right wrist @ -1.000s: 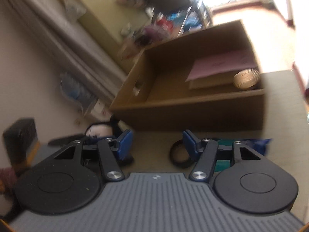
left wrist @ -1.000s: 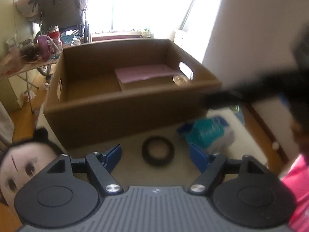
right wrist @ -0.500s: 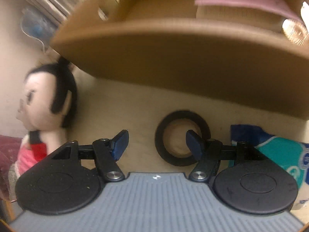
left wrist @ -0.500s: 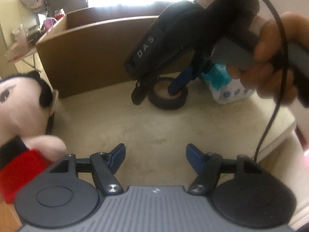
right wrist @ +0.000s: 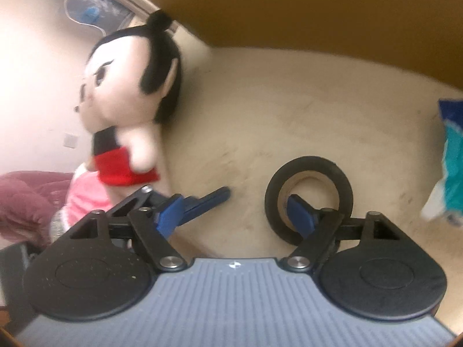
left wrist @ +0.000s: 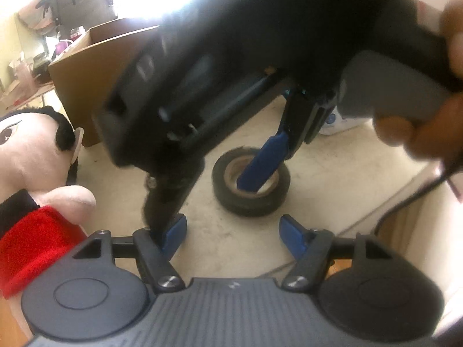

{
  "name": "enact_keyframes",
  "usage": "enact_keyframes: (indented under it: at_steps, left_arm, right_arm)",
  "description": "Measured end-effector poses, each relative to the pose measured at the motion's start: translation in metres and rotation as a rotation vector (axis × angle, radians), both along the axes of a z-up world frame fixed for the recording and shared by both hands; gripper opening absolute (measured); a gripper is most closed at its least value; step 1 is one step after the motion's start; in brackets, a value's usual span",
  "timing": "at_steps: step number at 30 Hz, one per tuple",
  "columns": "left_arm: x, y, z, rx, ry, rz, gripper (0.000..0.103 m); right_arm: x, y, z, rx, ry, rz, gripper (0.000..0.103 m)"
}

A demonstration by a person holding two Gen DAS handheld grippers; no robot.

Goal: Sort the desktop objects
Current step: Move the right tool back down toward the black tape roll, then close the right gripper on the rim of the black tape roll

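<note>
Sorting barely begun, by appearances: black tape roll (right wrist: 309, 199) at lower right, plush doll (right wrist: 130, 110) at left, tissue pack (right wrist: 451, 162) outside cardboard box (right wrist: 318, 8). Right gripper (right wrist: 234, 211) spread, one finger inside roll; left gripper (left wrist: 233, 232) spread, empty.

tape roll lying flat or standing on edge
Flat. The tape roll rests on the table with its core hole facing up, and one blue finger of the open right gripper dips inside.

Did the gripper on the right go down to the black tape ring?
Yes. The right gripper dropped toward the tape ring; one finger now sits inside it.
</note>
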State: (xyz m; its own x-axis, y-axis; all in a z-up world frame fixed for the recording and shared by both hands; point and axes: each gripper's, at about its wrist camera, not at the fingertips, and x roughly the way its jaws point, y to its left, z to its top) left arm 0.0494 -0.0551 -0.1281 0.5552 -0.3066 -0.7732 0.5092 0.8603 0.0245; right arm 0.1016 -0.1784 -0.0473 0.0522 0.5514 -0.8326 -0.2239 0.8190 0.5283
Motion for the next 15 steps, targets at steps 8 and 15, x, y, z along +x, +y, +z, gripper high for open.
enact_keyframes:
  at_steps: [8,15]
  left_arm:
    - [-0.013,-0.003,0.004,0.018,-0.013,-0.033,0.072]
    - [-0.014,-0.004,0.005,0.010,-0.013,-0.014,0.072]
  right_arm:
    - [-0.009,-0.018,0.004,0.151,0.052,-0.054,0.082]
    - [-0.006,-0.062,0.022,0.185,-0.016,-0.182,0.082]
